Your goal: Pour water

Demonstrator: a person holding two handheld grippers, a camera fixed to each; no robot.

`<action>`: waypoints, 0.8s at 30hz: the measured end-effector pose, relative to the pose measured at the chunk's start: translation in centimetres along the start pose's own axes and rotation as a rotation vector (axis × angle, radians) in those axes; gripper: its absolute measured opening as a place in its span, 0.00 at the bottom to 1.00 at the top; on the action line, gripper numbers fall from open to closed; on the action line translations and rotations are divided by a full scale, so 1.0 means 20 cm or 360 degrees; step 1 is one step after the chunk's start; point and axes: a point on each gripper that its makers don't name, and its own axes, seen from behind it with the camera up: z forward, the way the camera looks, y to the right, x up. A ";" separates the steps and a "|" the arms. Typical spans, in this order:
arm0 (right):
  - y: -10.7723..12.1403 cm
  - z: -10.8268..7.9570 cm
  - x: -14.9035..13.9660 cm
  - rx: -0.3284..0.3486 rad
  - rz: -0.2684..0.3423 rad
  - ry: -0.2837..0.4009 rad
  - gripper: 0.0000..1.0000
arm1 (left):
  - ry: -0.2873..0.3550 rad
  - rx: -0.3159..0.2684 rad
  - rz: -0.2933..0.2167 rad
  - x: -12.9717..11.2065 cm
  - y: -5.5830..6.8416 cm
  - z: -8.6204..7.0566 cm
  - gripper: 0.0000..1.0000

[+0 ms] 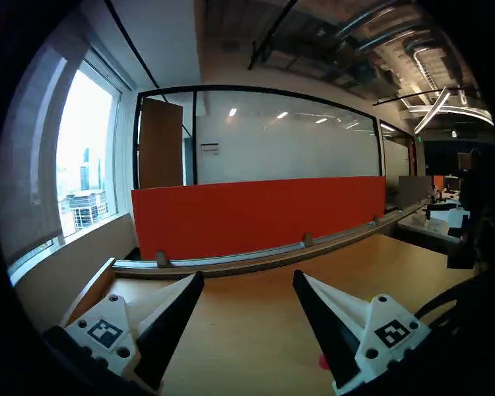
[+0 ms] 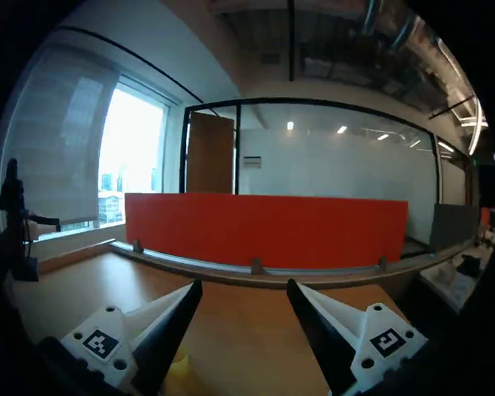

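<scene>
Left gripper [image 1: 247, 273], right gripper [image 2: 244, 282]: jaws spread wide over wooden desk [image 1: 247, 330]

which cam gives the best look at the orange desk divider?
Right gripper view: the orange divider sits nearly head-on and centred, with both ends visible. Left gripper view shows it whole too, but obliquely, narrowing toward the right.

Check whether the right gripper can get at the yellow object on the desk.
Probably yes: the right gripper is open, and the yellow object lies on the desk close below it, partly behind one finger, nothing seen blocking it.
</scene>
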 end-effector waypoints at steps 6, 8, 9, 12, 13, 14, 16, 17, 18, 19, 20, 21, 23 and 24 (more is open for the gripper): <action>-0.10 0.00 0.02 0.0175 -0.0067 -0.0010 1.00 | -0.0005 -0.0155 -0.0032 0.03 0.05 0.01 1.00; -0.13 0.00 0.03 0.0236 -0.0068 -0.0012 1.00 | -0.0018 -0.0215 -0.0026 0.04 0.08 0.01 1.00; -0.14 0.00 0.03 0.0265 -0.0064 -0.0013 1.00 | -0.0025 -0.0243 -0.0022 0.04 0.09 0.01 1.00; -0.18 -0.01 0.04 0.0351 -0.0038 -0.0022 1.00 | -0.0043 -0.0332 -0.0008 0.05 0.13 0.01 1.00; -0.19 -0.01 0.05 0.0381 -0.0032 -0.0027 1.00 | -0.0042 -0.0363 -0.0009 0.05 0.14 0.01 1.00; -0.20 -0.01 0.05 0.0408 -0.0028 -0.0031 1.00 | -0.0040 -0.0391 -0.0009 0.06 0.15 0.01 1.00; -0.23 -0.02 0.06 0.0466 -0.0025 -0.0034 1.00 | -0.0031 -0.0436 -0.0012 0.07 0.17 0.01 1.00; -0.24 -0.02 0.07 0.0495 -0.0024 -0.0035 1.00 | -0.0026 -0.0455 -0.0014 0.08 0.18 0.01 1.00; -0.26 -0.03 0.08 0.0526 -0.0023 -0.0035 1.00 | -0.0020 -0.0476 -0.0016 0.09 0.19 0.00 1.00; -0.29 -0.04 0.08 0.0567 -0.0023 -0.0035 1.00 | -0.0014 -0.0501 -0.0018 0.10 0.20 0.00 1.00; -0.31 -0.05 0.09 0.0602 -0.0022 -0.0036 1.00 | -0.0008 -0.0524 -0.0021 0.10 0.21 0.00 1.00; -0.33 -0.06 0.09 0.0641 -0.0024 -0.0040 1.00 | -0.0003 -0.0546 -0.0019 0.11 0.22 0.00 1.00; -0.38 -0.08 0.08 0.0731 -0.0033 -0.0058 1.00 | 0.0001 -0.0592 -0.0009 0.11 0.23 0.00 1.00; -0.40 -0.09 0.07 0.0768 -0.0039 -0.0069 1.00 | 0.0002 -0.0610 0.0000 0.12 0.23 -0.01 1.00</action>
